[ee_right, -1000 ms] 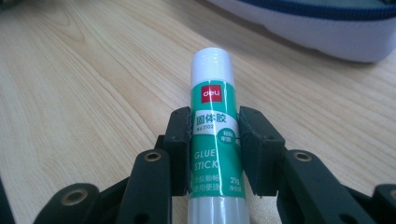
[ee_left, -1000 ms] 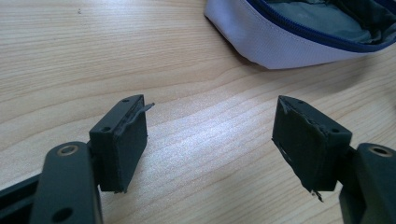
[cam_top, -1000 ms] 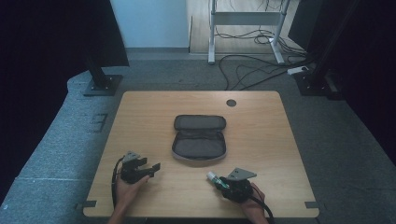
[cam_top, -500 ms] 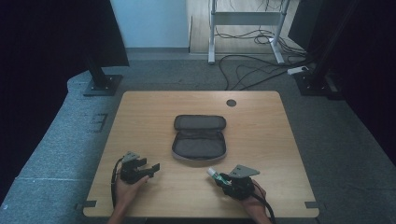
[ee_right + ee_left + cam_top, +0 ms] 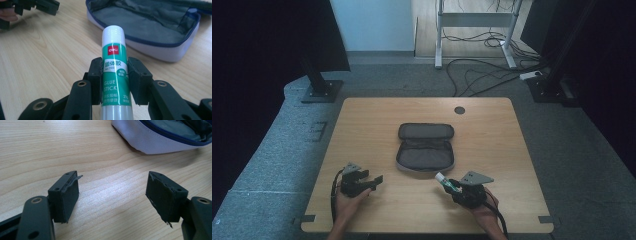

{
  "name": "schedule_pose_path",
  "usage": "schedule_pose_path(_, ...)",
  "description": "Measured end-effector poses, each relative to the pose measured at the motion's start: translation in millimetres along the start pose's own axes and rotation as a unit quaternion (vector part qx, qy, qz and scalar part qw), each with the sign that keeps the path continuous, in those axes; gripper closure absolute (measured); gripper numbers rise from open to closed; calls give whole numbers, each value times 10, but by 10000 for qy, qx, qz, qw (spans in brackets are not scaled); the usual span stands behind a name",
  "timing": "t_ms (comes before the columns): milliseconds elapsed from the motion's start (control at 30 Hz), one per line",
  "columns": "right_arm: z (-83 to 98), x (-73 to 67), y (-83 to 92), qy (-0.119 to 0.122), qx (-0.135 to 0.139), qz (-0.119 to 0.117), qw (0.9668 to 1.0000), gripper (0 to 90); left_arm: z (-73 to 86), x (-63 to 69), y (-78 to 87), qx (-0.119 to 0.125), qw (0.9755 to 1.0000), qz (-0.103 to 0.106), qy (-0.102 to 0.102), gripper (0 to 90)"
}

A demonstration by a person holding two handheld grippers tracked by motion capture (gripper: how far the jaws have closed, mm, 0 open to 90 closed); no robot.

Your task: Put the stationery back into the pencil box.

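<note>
**Glue stick clamped at the near edge, pouch lying open**

Little has moved since a second ago: the right gripper (image 5: 451, 186) has shifted slightly toward the near edge of the tabletop (image 5: 492, 130) with its load, while the left gripper (image 5: 371, 181) sits where it was.

From the high view, the right gripper lies at the near right of the tabletop, held by the person's right hand (image 5: 482, 210). Its jaws are clamped on a glue stick (image 5: 115, 72), one jaw on each side of the green-and-white label, with the white cap pointing away from the hand toward the pouch (image 5: 426, 152). In the right gripper view the stick lies along the jaws and its cap end projects well past their tips.

The pouch rests at the middle of the tabletop, unzipped and laid open (grey lining, blue zip edge, pale outer fabric). The glue stick's cap sits near the pouch's near edge, though I cannot tell whether they touch.

The left gripper rests at the near left, in the person's left hand (image 5: 346, 205). Its jaws stand wide apart with nothing between them, and bare wood shows in the gap in the left gripper view. A corner of the pouch lies ahead of them, apart from both tips.

A small dark round grommet (image 5: 459, 110) sits near the far edge of the tabletop.
</note>
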State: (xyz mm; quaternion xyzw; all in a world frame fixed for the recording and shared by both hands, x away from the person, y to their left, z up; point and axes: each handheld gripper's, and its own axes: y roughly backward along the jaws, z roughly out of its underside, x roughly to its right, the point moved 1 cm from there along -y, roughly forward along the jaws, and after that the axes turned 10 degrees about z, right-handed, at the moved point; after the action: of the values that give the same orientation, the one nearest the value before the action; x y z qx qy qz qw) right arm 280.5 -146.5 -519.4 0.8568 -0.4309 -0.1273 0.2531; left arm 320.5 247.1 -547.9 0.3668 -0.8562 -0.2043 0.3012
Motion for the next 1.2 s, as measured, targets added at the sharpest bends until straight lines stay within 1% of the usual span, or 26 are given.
schedule_pose_path(233,-101,80,-3,-46,97,27,9999,648,1,-6,1,15,10000,21,39,265)
schedule_pose_path(400,-189,111,-23,-45,166,6,9999,648,3,-3,-2,8,10000,30,39,265)
schedule_pose_path(600,-264,128,-93,-20,177,2,9998,648,10,-10,-7,3,10000,42,63,265)
schedule_pose_path(933,-387,204,-195,-114,222,31,9997,648,13,-6,-15,-23,10000,69,57,265)
schedule_pose_path(1200,-495,267,-295,-134,172,88,9997,649,17,-9,-23,-53,9999,73,51,266)
